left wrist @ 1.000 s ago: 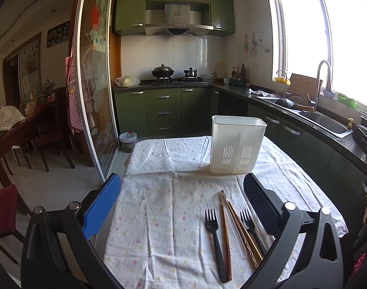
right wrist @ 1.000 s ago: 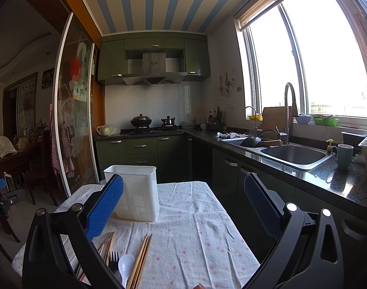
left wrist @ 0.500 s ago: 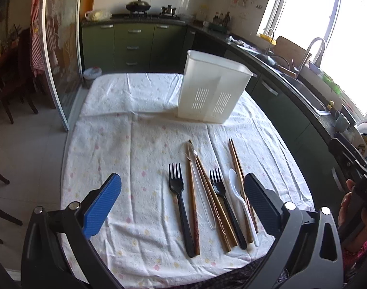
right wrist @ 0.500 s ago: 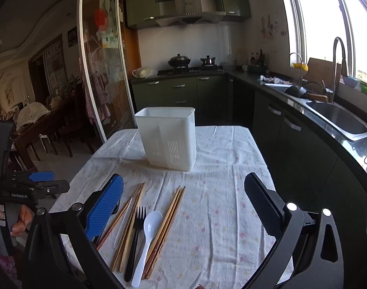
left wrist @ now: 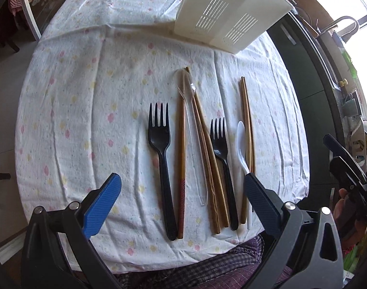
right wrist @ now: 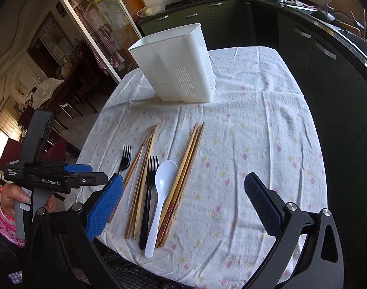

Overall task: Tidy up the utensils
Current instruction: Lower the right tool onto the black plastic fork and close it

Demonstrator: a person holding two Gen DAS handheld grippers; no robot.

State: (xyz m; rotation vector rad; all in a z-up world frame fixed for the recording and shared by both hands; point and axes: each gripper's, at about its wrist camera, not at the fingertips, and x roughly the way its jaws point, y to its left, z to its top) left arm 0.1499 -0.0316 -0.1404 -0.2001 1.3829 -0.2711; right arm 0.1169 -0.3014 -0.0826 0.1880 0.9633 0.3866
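Observation:
Utensils lie in a row on the floral tablecloth (left wrist: 87, 101): a large black fork (left wrist: 162, 159), a brown chopstick with a red grip (left wrist: 181, 159), a clear spoon (left wrist: 191, 120), several wooden chopsticks (left wrist: 207, 159), a smaller black fork (left wrist: 223, 159), a white spoon (left wrist: 242, 149) and a chopstick pair (left wrist: 247, 120). A white slotted utensil holder (left wrist: 229, 16) stands behind them. My left gripper (left wrist: 181, 204) is open above the near handles. My right gripper (right wrist: 183, 207) is open above the white spoon (right wrist: 159, 197) and chopsticks (right wrist: 183, 180). The holder (right wrist: 178, 67) stands beyond.
The table's near edge is just under both grippers, with checked fabric (left wrist: 195, 272) below it. A dark kitchen counter with a sink (right wrist: 340, 31) runs along the right. A glass sliding door (right wrist: 99, 24) and dining chairs are at the left.
Both grippers have tilted down and come closer to the utensils at the table's near edge. The kitchen background has left the left view. Both stay open.

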